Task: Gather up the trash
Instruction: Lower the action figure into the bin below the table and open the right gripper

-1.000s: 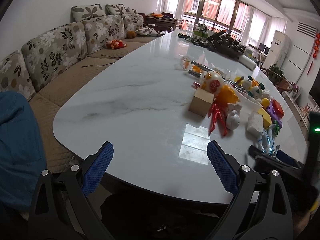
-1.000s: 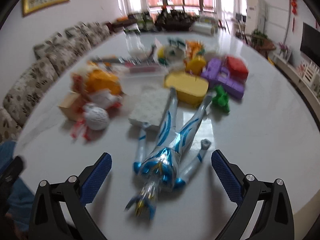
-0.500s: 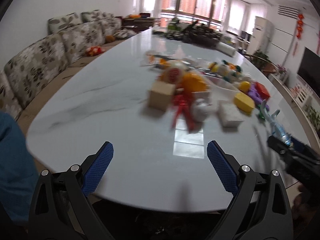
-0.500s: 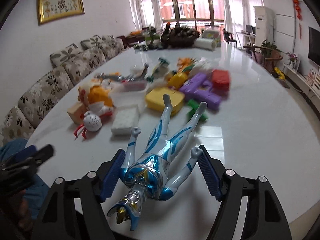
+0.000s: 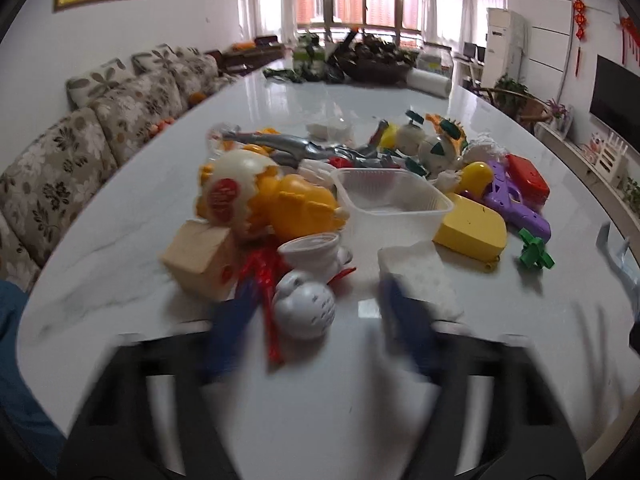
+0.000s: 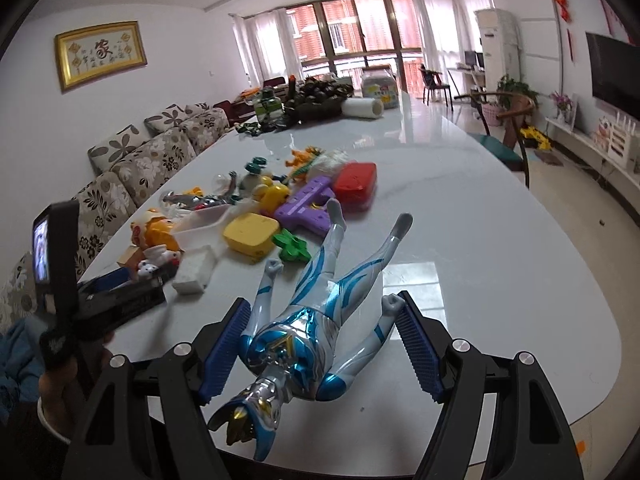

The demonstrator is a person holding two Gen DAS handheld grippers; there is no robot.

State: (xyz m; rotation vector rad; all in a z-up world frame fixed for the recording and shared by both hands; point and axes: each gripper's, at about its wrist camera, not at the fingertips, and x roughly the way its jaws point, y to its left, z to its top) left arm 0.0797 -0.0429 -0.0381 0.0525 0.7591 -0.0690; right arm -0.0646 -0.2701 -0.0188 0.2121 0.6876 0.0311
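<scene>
A pile of toys and trash lies on the white marble table (image 5: 128, 208). In the left wrist view my left gripper (image 5: 316, 332) is blurred, its blue fingers (image 5: 228, 328) open around a white ball-shaped toy (image 5: 306, 304) and a red figure (image 5: 260, 280). A clear plastic tray (image 5: 390, 200), a white foam block (image 5: 418, 280) and a cardboard box (image 5: 200, 260) lie just beyond. In the right wrist view my right gripper (image 6: 320, 344) is shut on a blue and silver hero figure (image 6: 316, 312), its pads against the figure's arms, lifting it off the table (image 6: 500, 264).
A yellow box (image 6: 250, 236), purple toy gun (image 6: 308, 204), red case (image 6: 356, 184) and green piece (image 6: 292, 246) lie mid-table. The left gripper body (image 6: 104, 304) shows at the left. A floral sofa (image 5: 72, 152) runs along the left; chairs (image 6: 508, 120) stand at right.
My left gripper has swung right and forward to the toy pile, fingers narrowing around the white ball toy. My right gripper has closed on the hero figure and raised it.
</scene>
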